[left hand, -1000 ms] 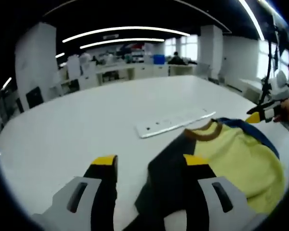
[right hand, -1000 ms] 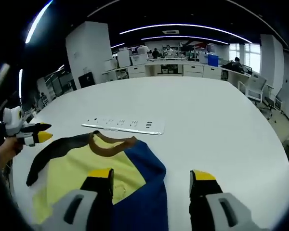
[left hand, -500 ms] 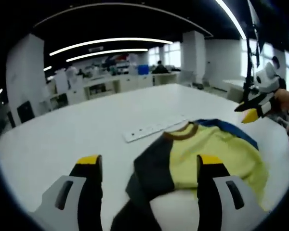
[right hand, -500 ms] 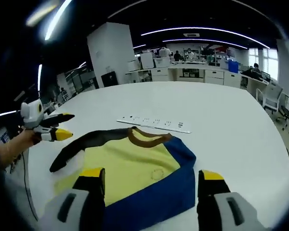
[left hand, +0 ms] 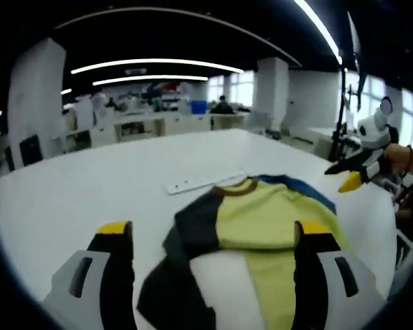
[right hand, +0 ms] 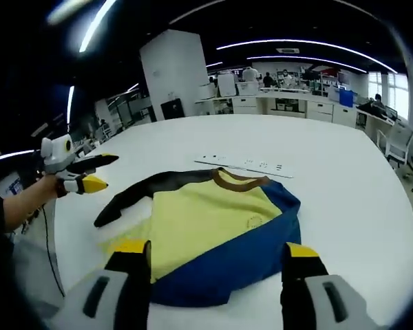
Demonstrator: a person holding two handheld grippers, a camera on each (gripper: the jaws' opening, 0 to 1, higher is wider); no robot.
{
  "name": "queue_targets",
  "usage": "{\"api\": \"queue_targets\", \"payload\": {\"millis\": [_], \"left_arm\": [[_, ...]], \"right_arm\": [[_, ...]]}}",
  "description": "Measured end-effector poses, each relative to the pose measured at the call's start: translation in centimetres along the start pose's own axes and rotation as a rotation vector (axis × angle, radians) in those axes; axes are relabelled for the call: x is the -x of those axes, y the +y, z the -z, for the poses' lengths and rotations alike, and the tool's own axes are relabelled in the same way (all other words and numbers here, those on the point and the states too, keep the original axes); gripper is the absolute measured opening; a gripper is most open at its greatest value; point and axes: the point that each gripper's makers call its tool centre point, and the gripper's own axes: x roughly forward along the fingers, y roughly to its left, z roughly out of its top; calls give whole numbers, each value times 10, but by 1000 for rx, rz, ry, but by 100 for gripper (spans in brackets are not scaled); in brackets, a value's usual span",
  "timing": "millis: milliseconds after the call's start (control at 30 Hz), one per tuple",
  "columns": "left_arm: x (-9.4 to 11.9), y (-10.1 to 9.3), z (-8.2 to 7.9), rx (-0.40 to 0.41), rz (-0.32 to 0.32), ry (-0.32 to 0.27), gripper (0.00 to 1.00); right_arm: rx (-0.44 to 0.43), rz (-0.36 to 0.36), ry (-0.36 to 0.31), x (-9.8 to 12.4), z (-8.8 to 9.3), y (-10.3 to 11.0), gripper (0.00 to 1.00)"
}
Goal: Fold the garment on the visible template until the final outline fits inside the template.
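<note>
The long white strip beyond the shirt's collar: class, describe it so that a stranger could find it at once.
On the big white table lies a yellow sweatshirt with one dark sleeve and one blue sleeve. Just past its brown collar lies a long, flat white strip. Unlike the soft, coloured garment, it is rigid, narrow and white, with a row of small marks.

Left gripper view: garment [left hand: 258,223] on a white table [left hand: 89,189].

The left gripper [left hand: 213,237], jaws apart and holding nothing, frames a yellow top with a brown collar, dark left sleeve and blue right edge. A white power strip [left hand: 203,182] lies just beyond the collar. At right, the right gripper [left hand: 351,175] hovers beside the garment.
</note>
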Motion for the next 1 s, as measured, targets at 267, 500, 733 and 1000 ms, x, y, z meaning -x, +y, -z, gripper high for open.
{"api": "queue_targets", "payload": {"millis": [267,500,733,1000], "left_arm": [[26,-20,23,-34,15,6,82],[35,-32,43,-59,13,42,71],[40,-43,71,-80,-1,95,59],[37,-54,105,20,-10,186,38]], "right_arm": [[22,-43,24,9,26,20,71],[49,-68,26,12,40,37,66],[91,-75,32,6,56,55,52],[68,-53,18,-7,71,74,36]]}}
